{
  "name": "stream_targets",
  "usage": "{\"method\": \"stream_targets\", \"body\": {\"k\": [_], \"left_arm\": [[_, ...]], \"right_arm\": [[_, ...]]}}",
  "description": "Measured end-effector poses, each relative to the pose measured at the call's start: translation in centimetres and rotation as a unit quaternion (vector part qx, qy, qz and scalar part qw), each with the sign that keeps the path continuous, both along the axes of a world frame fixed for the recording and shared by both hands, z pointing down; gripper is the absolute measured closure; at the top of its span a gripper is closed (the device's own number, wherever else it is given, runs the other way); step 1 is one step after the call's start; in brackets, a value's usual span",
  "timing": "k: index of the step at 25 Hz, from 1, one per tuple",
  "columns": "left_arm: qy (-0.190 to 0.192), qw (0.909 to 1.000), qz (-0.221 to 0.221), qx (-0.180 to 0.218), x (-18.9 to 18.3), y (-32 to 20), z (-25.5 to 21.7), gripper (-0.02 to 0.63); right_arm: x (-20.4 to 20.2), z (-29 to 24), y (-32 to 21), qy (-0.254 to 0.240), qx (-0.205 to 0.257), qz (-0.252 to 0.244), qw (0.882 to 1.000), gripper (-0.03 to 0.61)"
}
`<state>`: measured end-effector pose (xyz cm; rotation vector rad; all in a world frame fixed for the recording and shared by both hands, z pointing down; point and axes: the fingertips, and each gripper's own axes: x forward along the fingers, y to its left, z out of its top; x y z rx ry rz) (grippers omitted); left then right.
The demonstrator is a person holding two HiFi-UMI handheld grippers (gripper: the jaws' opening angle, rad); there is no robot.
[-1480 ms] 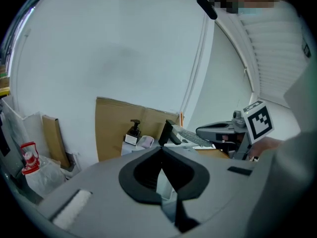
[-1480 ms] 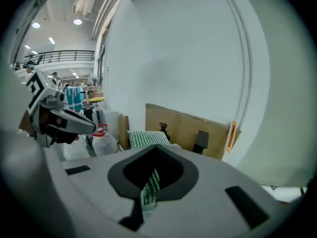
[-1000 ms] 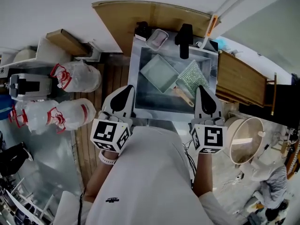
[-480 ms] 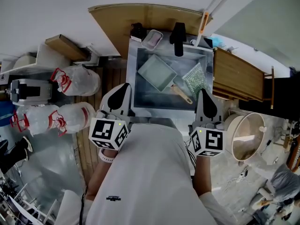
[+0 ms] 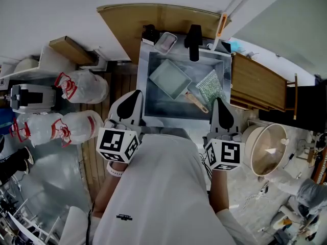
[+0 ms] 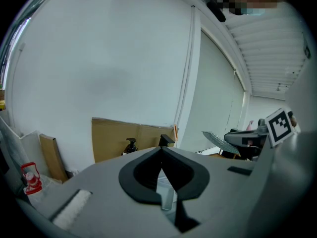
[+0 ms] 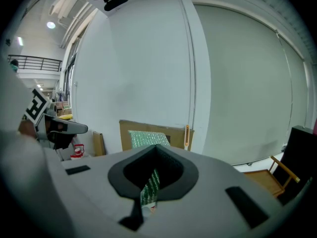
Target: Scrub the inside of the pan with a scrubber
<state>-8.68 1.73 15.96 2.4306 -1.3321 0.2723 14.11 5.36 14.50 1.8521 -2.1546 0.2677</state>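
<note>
Green scrubber [image 5: 211, 87] lies in the steel sink [image 5: 153, 108], just right of the pale pan [image 5: 170, 78]. Your left claw [image 5: 136, 94] and right claw [image 5: 217, 102] are both closed, empty, at the sink's near edge.

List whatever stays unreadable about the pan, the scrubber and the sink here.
- Pan: too small in the head view to judge its inside; the left gripper blocks it in its own view.
- Scrubber: the right gripper covers most of it in its view.
- Sink: front edge lies under both grippers and the person's shirt in the head view.
</note>
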Motion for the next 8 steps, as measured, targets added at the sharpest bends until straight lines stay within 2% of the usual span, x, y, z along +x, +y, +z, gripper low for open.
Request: {"method": "stream_targets", "body": {"k": [8], "left_arm": [[0.002, 1.0, 0.001, 0.005, 0.28, -0.3, -0.41, 0.614]], "right_arm": [[-0.25, -0.49, -0.46, 0.0, 0.005, -0.004, 1.0, 0.574]]}}
